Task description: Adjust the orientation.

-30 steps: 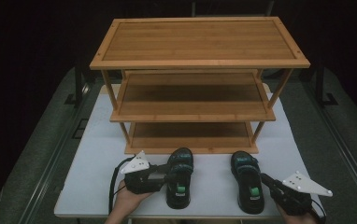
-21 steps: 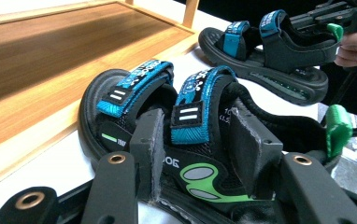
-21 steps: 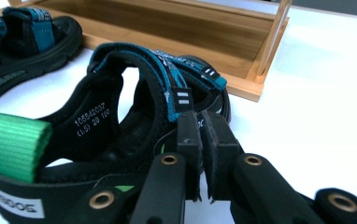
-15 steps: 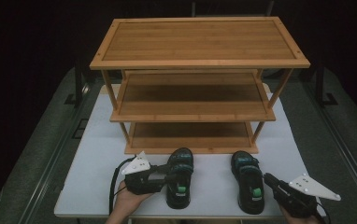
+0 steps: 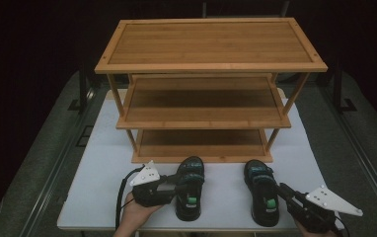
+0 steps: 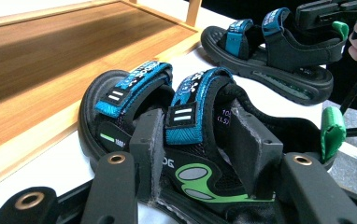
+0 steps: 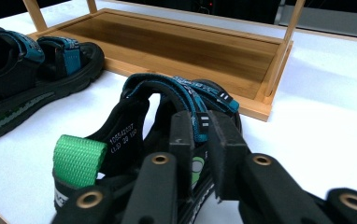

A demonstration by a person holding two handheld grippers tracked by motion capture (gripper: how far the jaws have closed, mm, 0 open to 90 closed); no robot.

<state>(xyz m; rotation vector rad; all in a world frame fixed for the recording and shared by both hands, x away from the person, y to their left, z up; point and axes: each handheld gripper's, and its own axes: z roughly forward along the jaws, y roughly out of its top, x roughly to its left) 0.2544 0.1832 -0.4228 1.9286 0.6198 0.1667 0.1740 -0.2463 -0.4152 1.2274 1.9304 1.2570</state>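
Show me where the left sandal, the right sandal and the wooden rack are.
left sandal (image 5: 190, 190): high view, on its straps.
right sandal (image 5: 260, 187): high view, on its straps.
wooden rack (image 5: 211, 42): high view, on its top shelf.

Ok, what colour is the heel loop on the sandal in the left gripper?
Bright green. The heel loop on the left sandal shows best in the left gripper view.

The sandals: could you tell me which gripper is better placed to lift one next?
Probably left: the left gripper clamps the left sandal; the right gripper has jaws that have just been opening, the right sandal strap between them.
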